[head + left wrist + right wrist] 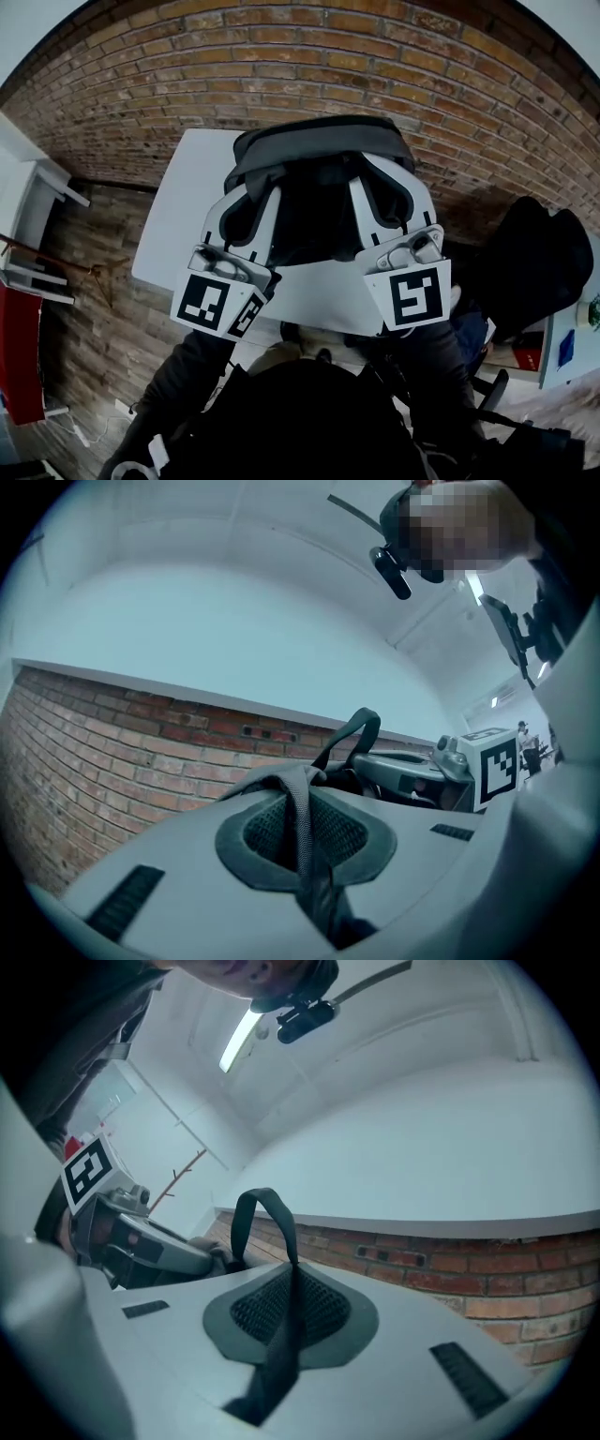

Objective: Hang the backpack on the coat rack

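Two grips hold the backpack (319, 150) over the far edge of the white table (173, 225): the left gripper (305, 832) pinches a strap (300, 803), the right gripper (284, 1312) the carry loop (262, 1206). Thin webbing may slide through either pinch under load, dropping that side.

In the head view, the lower half of the dark grey fabric backpack (319, 141) is hidden behind the left gripper (246, 202) and right gripper (389, 192). Its black webbing strap (278, 1335) vanishes between the right jaws. Left of the backpack, a red flat panel (19, 347) is cut off at the edge. To the right, a green-and-white item (592, 312) is too small to tell.
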A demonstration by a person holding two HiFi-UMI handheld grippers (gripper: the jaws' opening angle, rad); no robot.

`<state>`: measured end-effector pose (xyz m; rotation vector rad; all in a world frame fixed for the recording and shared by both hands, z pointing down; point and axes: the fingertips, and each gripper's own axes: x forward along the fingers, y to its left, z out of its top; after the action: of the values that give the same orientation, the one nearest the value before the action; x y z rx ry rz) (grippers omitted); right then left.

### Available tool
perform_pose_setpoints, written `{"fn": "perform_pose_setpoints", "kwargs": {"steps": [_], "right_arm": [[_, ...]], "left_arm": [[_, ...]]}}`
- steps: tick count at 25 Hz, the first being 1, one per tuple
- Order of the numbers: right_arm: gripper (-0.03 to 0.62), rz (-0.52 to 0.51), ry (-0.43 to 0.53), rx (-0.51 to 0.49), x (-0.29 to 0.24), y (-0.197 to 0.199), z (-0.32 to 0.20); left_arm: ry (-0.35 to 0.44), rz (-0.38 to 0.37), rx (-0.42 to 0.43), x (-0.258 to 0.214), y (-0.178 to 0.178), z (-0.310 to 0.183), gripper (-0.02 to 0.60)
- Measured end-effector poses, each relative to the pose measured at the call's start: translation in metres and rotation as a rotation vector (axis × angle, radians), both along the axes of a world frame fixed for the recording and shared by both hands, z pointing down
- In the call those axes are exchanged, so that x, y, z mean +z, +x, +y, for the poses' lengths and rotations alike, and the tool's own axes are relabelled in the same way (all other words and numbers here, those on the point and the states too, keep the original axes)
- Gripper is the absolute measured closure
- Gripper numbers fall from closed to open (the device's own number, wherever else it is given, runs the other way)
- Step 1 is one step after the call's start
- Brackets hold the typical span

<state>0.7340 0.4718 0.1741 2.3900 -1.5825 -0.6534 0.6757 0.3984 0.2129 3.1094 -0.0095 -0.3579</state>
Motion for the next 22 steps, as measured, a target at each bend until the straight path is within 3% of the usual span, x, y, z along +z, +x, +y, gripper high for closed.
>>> {"fn": "perform_pose_setpoints", "kwargs": {"steps": [3,5,11,15,22], "right_arm": [[0.576,-0.077,-0.003,-0.095,0.005,-0.020,0.000],[0.576,-0.064,-0.005,-0.166,0.003,-0.047,0.000],[0.576,-0.017,0.073,-0.423,-0.023,-0.196,-0.030],[0.576,-0.012,0.088,-0.587,-0.034,-0.275,-0.062],[0.576,0.025,0.064,-0.741,-0.038,-0.421,-0.127]], "left_arm": [[-0.001,0.008,-0.107,-0.002,-0.031,0.006,0.537],[0.003,0.036,-0.174,-0.008,-0.063,0.013,0.537],[0.033,0.021,-0.413,-0.032,-0.221,0.005,0.537],[0.047,0.029,-0.578,-0.040,-0.306,-0.016,0.537],[0.036,0.038,-0.754,-0.041,-0.456,-0.066,0.537]]}}
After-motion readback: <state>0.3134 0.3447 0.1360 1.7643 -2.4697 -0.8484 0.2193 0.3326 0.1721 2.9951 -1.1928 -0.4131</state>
